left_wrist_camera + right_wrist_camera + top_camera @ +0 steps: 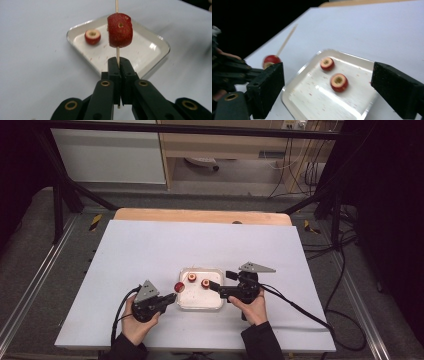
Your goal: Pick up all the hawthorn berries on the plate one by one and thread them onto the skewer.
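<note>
Clamping a thin wooden skewer [117,53] between fully closed jaws, the left hand-held gripper [169,298] sat low over the white tabletop [150,250], just left of the metal tray [186,303]; one red fruit piece [120,30] was threaded on the skewer above the jaws; the right hand-held gripper [222,281] hovered at the tray's right edge, jaws spread wide with nothing between them; inside the tray lay two more cored red fruit pieces, one nearer [339,82] and one farther [327,63], apart from each other.
</note>
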Motion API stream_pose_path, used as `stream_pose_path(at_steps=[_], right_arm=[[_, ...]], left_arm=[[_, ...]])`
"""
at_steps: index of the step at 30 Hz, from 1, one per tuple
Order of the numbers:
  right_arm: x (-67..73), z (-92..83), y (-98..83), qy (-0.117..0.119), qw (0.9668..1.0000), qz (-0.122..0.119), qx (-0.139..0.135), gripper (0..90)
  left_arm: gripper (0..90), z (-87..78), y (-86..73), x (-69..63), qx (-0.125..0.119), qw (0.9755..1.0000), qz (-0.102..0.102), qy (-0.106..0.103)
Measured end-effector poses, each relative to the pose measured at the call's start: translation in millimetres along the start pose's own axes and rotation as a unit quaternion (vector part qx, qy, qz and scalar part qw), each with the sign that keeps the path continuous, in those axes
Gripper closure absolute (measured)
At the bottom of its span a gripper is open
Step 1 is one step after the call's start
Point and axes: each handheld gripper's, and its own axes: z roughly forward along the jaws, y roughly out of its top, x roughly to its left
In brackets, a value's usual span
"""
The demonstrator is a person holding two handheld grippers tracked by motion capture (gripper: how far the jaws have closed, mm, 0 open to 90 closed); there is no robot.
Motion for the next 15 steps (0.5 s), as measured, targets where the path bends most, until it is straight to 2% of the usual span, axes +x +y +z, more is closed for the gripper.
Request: stream_pose_path(at_steps=[3,6,9,12,14,15], right_arm=[[-2.6,3.1,3.8,-0.022,0.9981,-0.031,0.047,10.3],[-1.7,11.8,9.5,-0.033,0.9921,-0.063,0.103,11.0],[-0.4,23.5,17.4,-0.038,0.9838,-0.088,0.151,13.4],[0.8,36.2,26.0,-0.045,0.9725,-0.11,0.2,17.6],[1.4,43.9,31.3,-0.051,0.9655,-0.128,0.221,20.0],[2.0,47.6,33.7,-0.049,0.9629,-0.128,0.232,20.9]], left_arm=[[88.6,-7.0,-9.3,6.4,0.012,0.9999,0.002,0.0],[88.6,-10.2,-12.5,8.7,0.027,0.9996,0.009,-0.002],[88.5,-10.7,-12.3,9.4,0.035,0.9993,0.01,-0.007],[88.5,-11.2,-13.1,9.8,0.04,0.999,0.014,-0.01],[88.5,-12.4,-13.2,10.6,0.041,0.999,0.015,-0.01],[88.4,-13.0,-13.3,11.3,0.041,0.999,0.014,-0.01]])
